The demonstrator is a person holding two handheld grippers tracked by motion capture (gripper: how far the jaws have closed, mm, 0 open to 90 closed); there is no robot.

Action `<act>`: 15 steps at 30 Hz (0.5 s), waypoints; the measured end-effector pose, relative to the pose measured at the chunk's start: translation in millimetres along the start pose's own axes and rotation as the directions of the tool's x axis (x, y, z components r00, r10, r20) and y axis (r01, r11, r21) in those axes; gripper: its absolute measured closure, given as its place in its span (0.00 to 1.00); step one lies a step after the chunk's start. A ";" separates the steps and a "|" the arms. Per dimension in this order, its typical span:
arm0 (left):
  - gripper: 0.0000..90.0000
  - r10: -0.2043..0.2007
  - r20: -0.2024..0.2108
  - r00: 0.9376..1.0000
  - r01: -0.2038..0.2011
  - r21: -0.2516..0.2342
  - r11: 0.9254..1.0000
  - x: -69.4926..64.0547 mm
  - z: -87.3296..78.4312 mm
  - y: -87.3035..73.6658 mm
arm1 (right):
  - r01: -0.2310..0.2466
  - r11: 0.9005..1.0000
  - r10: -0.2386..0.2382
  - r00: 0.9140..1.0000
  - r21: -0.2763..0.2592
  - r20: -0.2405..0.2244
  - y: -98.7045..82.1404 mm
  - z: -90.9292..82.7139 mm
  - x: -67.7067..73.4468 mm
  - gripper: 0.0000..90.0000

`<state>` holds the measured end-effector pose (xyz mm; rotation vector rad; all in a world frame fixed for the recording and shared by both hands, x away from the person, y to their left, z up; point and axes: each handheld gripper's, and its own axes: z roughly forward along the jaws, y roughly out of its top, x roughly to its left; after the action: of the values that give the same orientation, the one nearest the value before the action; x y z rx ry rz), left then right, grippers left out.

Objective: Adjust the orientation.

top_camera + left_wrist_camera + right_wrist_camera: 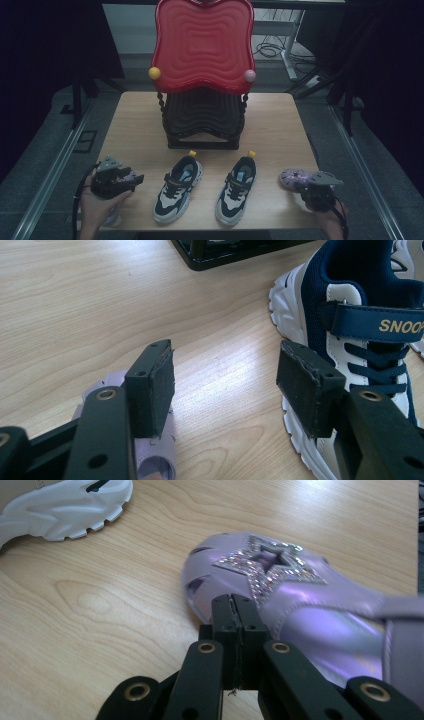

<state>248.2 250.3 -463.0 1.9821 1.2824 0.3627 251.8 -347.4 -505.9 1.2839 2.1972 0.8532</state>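
Here, two hand-held grippers flank sneakers on the counter (280,130).
Left hand-held gripper (225,382) released at 9 o'clock; right hand-held gripper (233,611) clenched empty over the purple shoe (300,600) at 3.

High view overlooks table (140,125); gripper views close.

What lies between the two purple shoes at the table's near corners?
In the high view, the pair of navy-and-white sneakers lies side by side between the left purple shoe and the right purple shoe, on the wooden table.
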 end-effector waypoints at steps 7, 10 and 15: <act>0.45 -0.002 -0.002 1.000 0.002 0.004 1.000 1.1 0.6 -0.7 | 0.001 1.000 -0.002 1.000 0.019 0.027 11.5 10.6 8.9 0.99; 0.45 -0.002 -0.001 1.000 0.002 0.001 1.000 1.7 -0.9 -1.1 | 0.010 1.000 -0.010 1.000 0.018 0.019 14.9 13.6 12.5 0.99; 0.45 -0.007 -0.003 1.000 0.007 -0.007 1.000 3.2 -3.2 -1.6 | -0.024 0.999 0.023 0.999 -0.044 -0.027 15.8 0.1 5.1 0.99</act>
<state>246.7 254.8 -462.4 1.9716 1.2876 0.3666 259.0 -337.0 -495.2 1.2864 2.1754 0.9283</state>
